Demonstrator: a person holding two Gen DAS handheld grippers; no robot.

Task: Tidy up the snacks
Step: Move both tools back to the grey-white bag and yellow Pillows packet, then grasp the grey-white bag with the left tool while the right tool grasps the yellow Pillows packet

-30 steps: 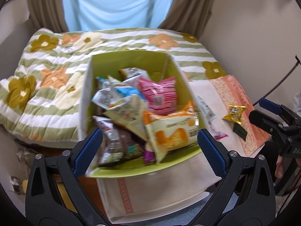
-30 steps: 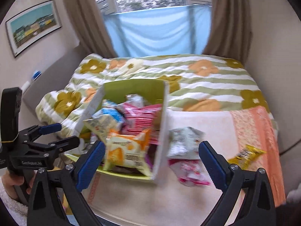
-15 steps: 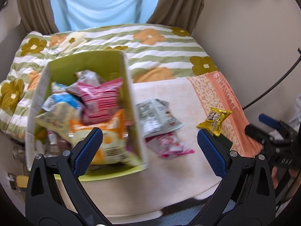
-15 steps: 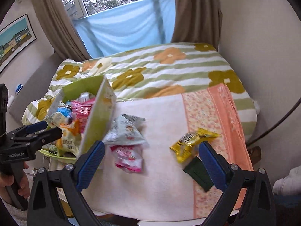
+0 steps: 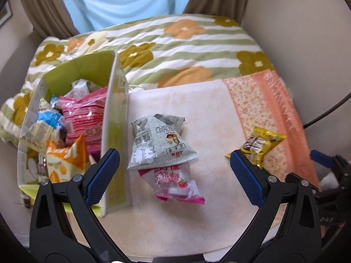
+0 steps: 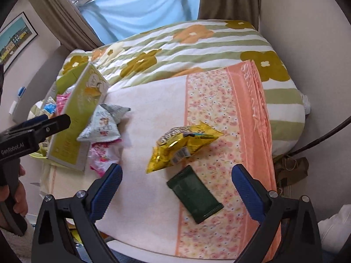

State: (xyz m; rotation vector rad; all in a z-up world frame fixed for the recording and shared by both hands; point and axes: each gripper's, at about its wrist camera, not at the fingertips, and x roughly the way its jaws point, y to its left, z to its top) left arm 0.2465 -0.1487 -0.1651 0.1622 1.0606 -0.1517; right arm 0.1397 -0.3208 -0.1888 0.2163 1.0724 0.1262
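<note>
A green cardboard box full of snack packets stands at the left of a cream and pink towel. Beside it lie a grey-white packet on top of a pink strawberry packet. A yellow packet lies further right. My left gripper is open and empty, hovering over the grey and pink packets. My right gripper is open and empty above the yellow packet and a dark green packet. The box shows at left there.
The towel lies on a flower-patterned quilt on a bed. Walls close in at the right. A black cable hangs at the right edge. The left gripper's body reaches in from the left of the right wrist view.
Both grippers have swung to the right, away from the box. The loose packets on the towel have come to the middle of both views. Nothing was taken hold of.
</note>
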